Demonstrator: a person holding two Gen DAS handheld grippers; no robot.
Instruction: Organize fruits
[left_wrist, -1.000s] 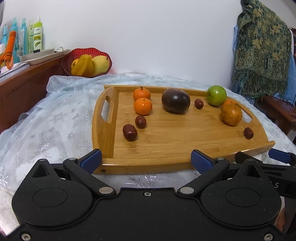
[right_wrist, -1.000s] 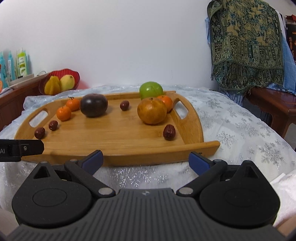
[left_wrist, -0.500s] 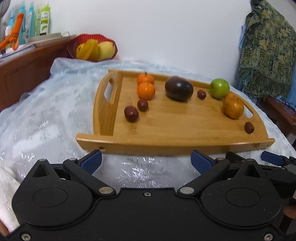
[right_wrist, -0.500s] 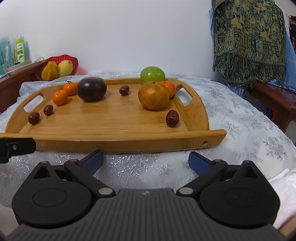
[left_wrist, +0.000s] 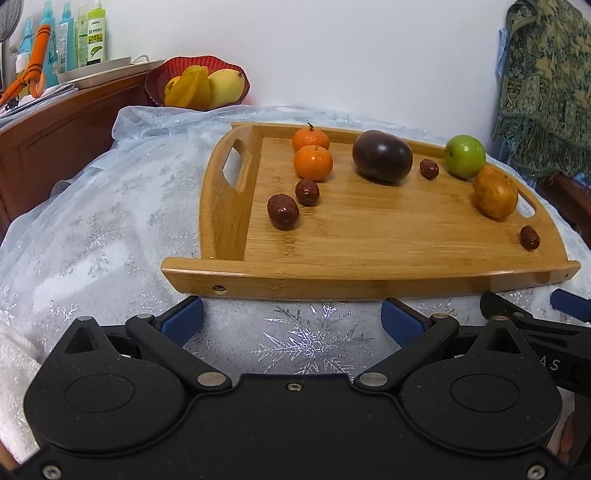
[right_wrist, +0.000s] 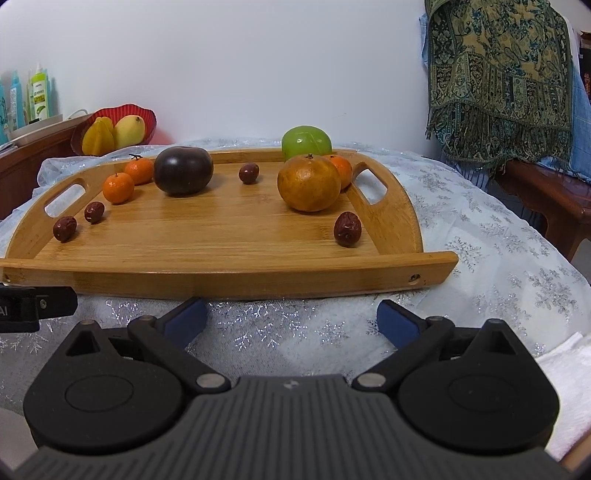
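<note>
A bamboo tray (left_wrist: 369, 284) (right_wrist: 221, 280) lies on a silver-snowflake cloth. On it sit two small tangerines (left_wrist: 313, 162) (right_wrist: 118, 187), a dark purple fruit (left_wrist: 382, 156) (right_wrist: 183, 170), a green apple (left_wrist: 464, 156) (right_wrist: 306, 142), a large brownish orange (left_wrist: 495, 197) (right_wrist: 308, 182) and several red dates (left_wrist: 283, 211) (right_wrist: 347, 229). My left gripper (left_wrist: 291, 319) stands open just short of the tray's near rail, nothing between its fingers. My right gripper (right_wrist: 291, 319) is open too, empty, in front of the same rail.
A red bowl (left_wrist: 197, 86) (right_wrist: 114, 129) of yellow fruit stands behind the tray beside a wooden cabinet (left_wrist: 55, 136) with bottles. A patterned shawl (right_wrist: 498, 74) hangs at the right over wooden furniture. White towel (right_wrist: 569, 373) lies at the table's near edges.
Both grippers have drawn back from the tray, so more cloth shows before its near rail. They stay open and empty; the fruits have not moved.
</note>
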